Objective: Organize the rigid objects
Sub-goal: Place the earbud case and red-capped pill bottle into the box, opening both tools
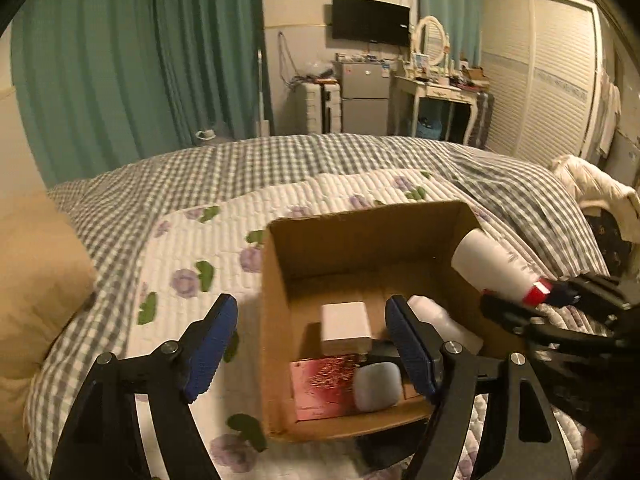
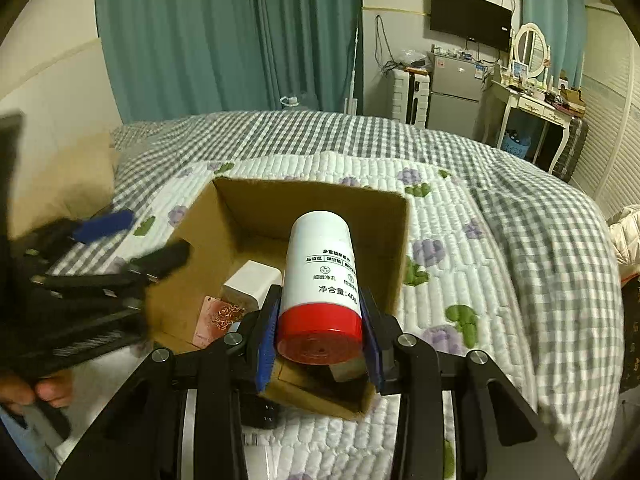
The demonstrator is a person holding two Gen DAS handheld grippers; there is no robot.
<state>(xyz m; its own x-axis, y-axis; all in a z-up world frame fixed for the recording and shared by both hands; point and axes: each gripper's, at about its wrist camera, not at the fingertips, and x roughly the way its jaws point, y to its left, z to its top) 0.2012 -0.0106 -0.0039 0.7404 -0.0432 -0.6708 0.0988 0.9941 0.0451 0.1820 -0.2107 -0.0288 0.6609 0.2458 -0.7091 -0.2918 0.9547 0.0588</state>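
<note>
An open cardboard box [image 1: 276,320] [image 2: 400,248] sits on the bed. Inside lie a white block [image 1: 344,326] [image 2: 250,282], a pink patterned card [image 1: 322,390] [image 2: 218,320], a grey rounded case [image 1: 378,386] and a white item [image 1: 436,314] partly hidden by my finger. My left gripper [image 1: 310,346] is open, its jaws straddling the box's left wall, holding nothing. My right gripper [image 2: 320,344] is shut on a white bottle with a red cap [image 2: 320,280] [image 1: 496,268], held tilted over the box's right side.
The box rests on a white quilted mat with purple flowers [image 1: 192,272] [image 2: 460,240] over a grey checked bedspread [image 1: 280,160]. A tan pillow [image 1: 36,280] lies left. A white jacket [image 1: 592,188] lies at the bed's right. Curtains, fridge and dressing table stand behind.
</note>
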